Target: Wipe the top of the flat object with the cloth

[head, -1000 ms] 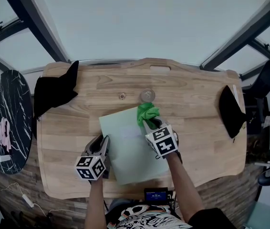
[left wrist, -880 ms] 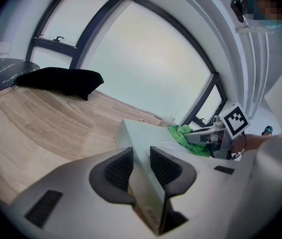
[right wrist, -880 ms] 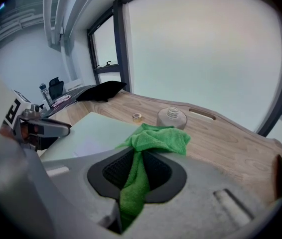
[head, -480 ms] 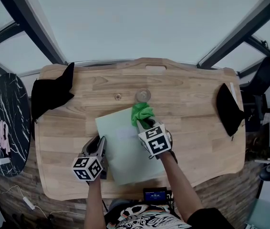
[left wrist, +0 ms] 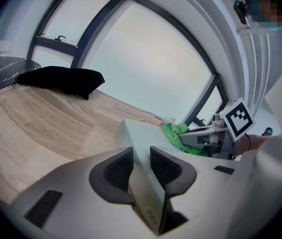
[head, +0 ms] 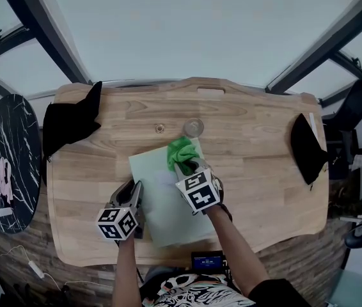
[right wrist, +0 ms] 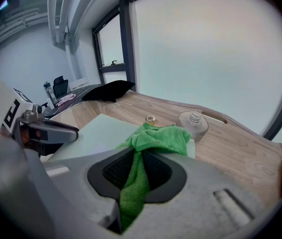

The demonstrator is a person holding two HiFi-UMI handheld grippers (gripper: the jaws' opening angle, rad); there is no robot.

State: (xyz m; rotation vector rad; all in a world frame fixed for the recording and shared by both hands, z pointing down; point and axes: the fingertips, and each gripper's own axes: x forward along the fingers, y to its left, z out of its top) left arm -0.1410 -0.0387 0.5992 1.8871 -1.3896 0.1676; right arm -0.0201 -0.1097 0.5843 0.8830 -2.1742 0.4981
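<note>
Two grippers are working on one pale green flat board (head: 168, 203), which is lying tilted on the near half of the wooden table (head: 264, 171). The left gripper (head: 132, 196) is clamping the board's edge at 9 o'clock from the board's middle. In the left gripper view its jaws are standing partly apart, with both dark pads pressing on the thin board (left wrist: 141, 133) between them.

The right gripper (head: 184, 167) is pinching a green cloth (head: 181, 151). In the right gripper view its jaws are almost together, and a fold of the cloth (right wrist: 156, 138) is running down between the pads. The bunched part of the cloth is resting on the top of the board, near the corner at 12 to 1 o'clock from the board's middle.

A small clear bottle (head: 194, 128) is standing just beyond the cloth, at 1 o'clock from it. A little ring (head: 160, 128) is lying at 9 o'clock from the bottle. One black cloth (head: 72, 117) is hanging over the table's 10 o'clock corner, and another black cloth (head: 307, 147) is lying at its 3 o'clock edge.
</note>
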